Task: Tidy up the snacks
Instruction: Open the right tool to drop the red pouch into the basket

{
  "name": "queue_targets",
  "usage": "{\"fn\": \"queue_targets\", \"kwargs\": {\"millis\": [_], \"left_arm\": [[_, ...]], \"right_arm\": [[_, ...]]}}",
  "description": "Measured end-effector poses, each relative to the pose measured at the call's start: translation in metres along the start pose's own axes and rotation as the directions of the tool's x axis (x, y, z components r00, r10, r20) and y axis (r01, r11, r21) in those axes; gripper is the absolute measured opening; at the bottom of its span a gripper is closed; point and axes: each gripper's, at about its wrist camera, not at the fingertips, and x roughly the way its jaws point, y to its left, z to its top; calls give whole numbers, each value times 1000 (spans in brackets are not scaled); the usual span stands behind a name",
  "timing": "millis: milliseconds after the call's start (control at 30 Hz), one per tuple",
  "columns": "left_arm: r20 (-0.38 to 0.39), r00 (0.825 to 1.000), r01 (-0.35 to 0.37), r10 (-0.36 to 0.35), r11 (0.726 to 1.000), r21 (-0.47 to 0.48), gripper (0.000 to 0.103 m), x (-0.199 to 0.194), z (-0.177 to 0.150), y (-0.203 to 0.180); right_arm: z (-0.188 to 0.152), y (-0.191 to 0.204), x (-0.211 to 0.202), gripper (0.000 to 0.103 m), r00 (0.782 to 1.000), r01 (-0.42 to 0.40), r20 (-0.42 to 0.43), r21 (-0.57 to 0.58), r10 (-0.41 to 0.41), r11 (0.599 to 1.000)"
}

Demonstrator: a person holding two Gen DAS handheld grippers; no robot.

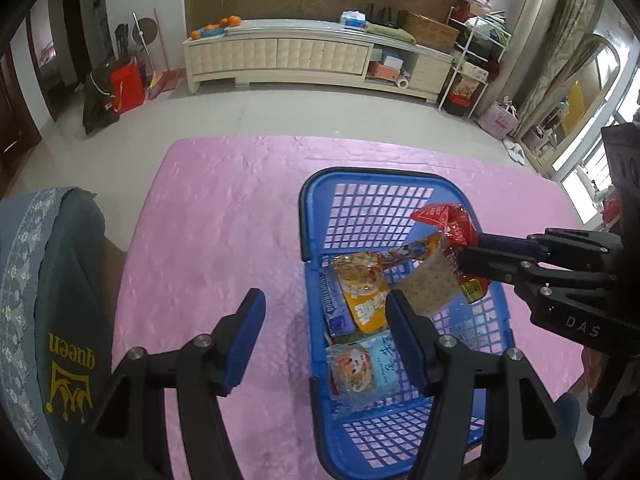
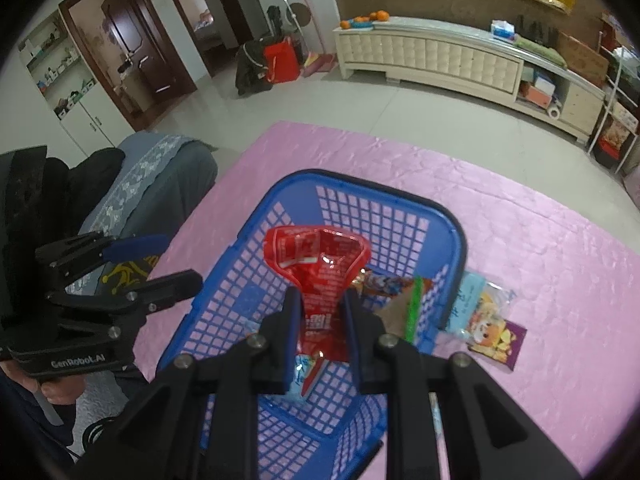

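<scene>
A: Over the left half of the pink surface (image 1: 200, 208), the left gripper (image 1: 326, 336) stands open and empty beside the blue basket (image 1: 316, 200). Keep it clear?

B: I'd say so. Further right, the right gripper (image 2: 320, 316) is pinched on the red snack packet (image 2: 320, 256), hanging above the basket. Lower it low over the mesh before letting go, I'd judge, so it settles near the packets (image 1: 360, 292) inside. More packets (image 2: 488, 320) lie outside, right of the basket.
</scene>
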Motion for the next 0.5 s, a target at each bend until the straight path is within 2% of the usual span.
{"fn": "queue_targets", "kwargs": {"millis": [200,267,300,333,400,500], "left_arm": [[-33,999,-4,4,1000,5,60,11,-1,6],[-37,999,-8,9,1000,3,60,10,-2,7],[-39,999,-12,12,1000,1,60,10,-3,7],[-42,999,-16,16,1000,-2,60,7,-3,8],[-38,999,-19,19,1000,-2,60,0,-5,5],[-20,1000,-19,19,1000,7,60,-16,-12,3]], "right_arm": [[10,5,17,26,1000,7,-17,1,-7,1000],[12,7,21,34,1000,5,-25,10,-5,1000],[12,5,22,43,1000,10,-28,10,-10,1000],[12,6,23,59,999,21,-33,5,-21,1000],[9,5,18,79,999,21,-31,12,-21,1000],[2,3,1,81,1000,12,-13,45,-12,999]]}}
